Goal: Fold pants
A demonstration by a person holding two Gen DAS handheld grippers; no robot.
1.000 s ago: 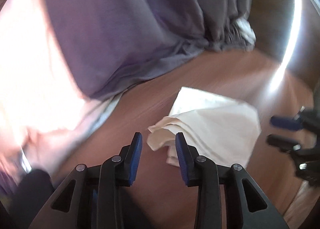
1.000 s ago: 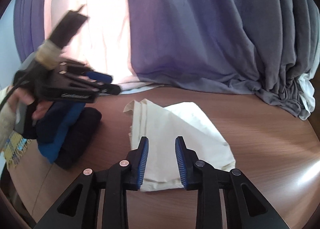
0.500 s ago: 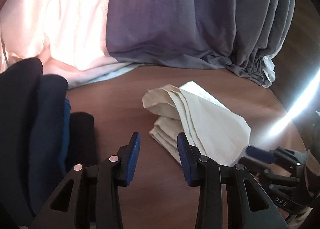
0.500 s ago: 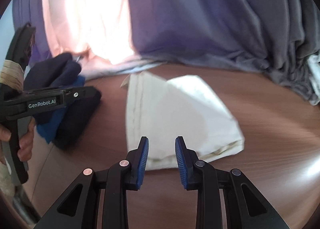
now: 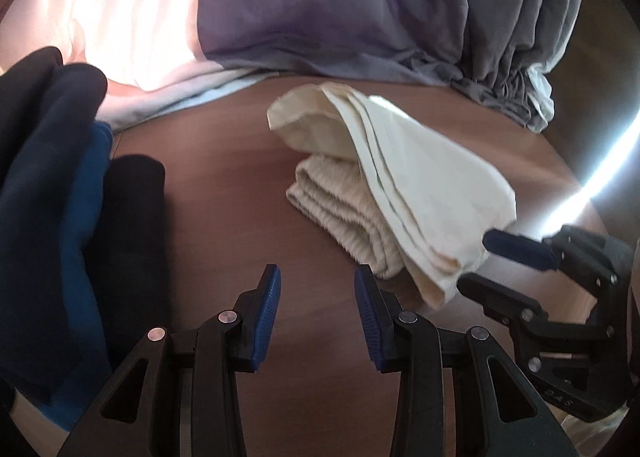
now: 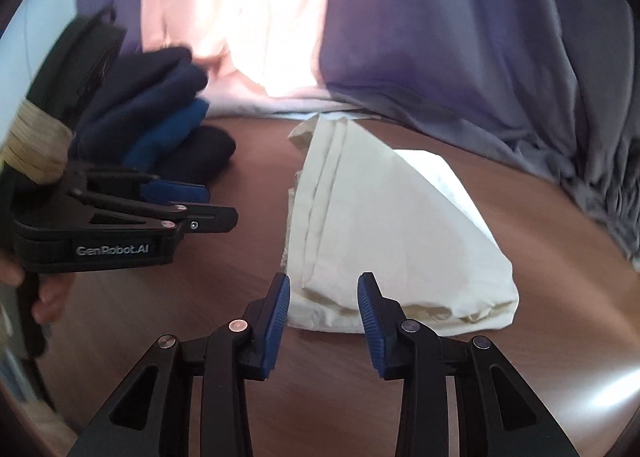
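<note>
While both stand open and empty, the right hand-held gripper [image 6: 323,315] sits nearest the folded cream cotton pants [image 6: 384,233], mid-frame on the brown wooden worktop [image 6: 520,357], long axis running lower right to upper left; the left hand-held gripper [image 5: 316,309] hangs lower left.

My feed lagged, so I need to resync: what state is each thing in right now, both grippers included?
Cream cotton pants: folded into a compact bundle, lying on the brown wooden table, not held.
Stack of dark navy and blue garments: folded, piled at the table's left.
Left gripper: jaws open, empty, short of the pants.
Right gripper: jaws open, empty, at the bundle's near edge.
Grey-purple curtain: hanging, bunched at the table's far edge.
</note>
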